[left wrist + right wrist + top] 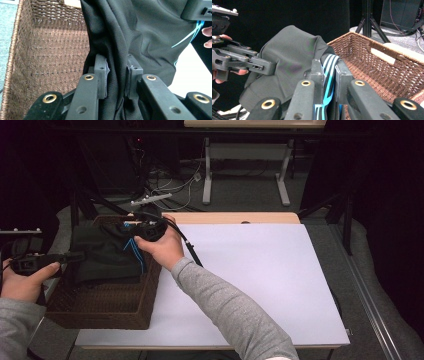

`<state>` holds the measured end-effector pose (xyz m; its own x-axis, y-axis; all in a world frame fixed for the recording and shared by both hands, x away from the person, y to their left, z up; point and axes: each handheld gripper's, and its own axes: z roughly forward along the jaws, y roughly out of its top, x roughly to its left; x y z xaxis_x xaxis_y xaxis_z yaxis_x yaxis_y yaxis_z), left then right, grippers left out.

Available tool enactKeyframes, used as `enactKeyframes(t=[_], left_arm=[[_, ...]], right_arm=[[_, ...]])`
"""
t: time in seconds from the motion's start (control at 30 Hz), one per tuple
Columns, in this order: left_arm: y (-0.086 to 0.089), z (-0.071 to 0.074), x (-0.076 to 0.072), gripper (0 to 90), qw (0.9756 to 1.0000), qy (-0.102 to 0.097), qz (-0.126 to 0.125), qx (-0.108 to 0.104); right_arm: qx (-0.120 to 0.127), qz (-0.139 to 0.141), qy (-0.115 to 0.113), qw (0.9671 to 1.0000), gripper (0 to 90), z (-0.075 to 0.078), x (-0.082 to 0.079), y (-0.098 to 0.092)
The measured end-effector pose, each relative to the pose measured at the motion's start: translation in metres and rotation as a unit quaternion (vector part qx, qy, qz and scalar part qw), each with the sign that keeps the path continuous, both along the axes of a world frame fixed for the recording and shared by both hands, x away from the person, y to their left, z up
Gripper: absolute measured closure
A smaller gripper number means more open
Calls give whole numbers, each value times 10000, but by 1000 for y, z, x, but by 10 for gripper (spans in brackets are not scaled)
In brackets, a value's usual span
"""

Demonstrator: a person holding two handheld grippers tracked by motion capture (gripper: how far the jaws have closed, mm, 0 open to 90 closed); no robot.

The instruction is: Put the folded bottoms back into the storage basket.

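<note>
High view: black garment (102, 255) lifted over wicker basket (107, 302), stretched between both hand-held grippers, not yet out on white worktop (250, 275). Left hand-held gripper (116, 75) clenched on a fold of plain black cloth, basket floor just beyond its jaws. Right hand-held gripper (329, 75) clamped on the edge with the blue stripes (327, 75), basket wall off to its right, left hand-held gripper across from it at the garment's other side. Judged progress: pick-up done, cloth raised clear of basket bottom; carrying over to the worktop, spreading and any folding left to do.
</note>
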<state>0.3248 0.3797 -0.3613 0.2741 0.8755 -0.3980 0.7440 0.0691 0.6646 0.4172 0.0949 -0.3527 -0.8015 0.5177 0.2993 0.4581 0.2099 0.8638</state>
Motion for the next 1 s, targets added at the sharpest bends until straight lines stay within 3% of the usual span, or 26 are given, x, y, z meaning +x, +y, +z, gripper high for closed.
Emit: enactKeyframes(t=[0.5, 1.0], left_arm=[[10, -19, 4, 755, 9999, 142, -40, 27], [15, -49, 13, 755, 9991, 418, -42, 90]], right_arm=[[-69, 45, 119, 9999, 802, -19, -2, 10], [-222, 3, 328, 9992, 802, -52, 0, 17]])
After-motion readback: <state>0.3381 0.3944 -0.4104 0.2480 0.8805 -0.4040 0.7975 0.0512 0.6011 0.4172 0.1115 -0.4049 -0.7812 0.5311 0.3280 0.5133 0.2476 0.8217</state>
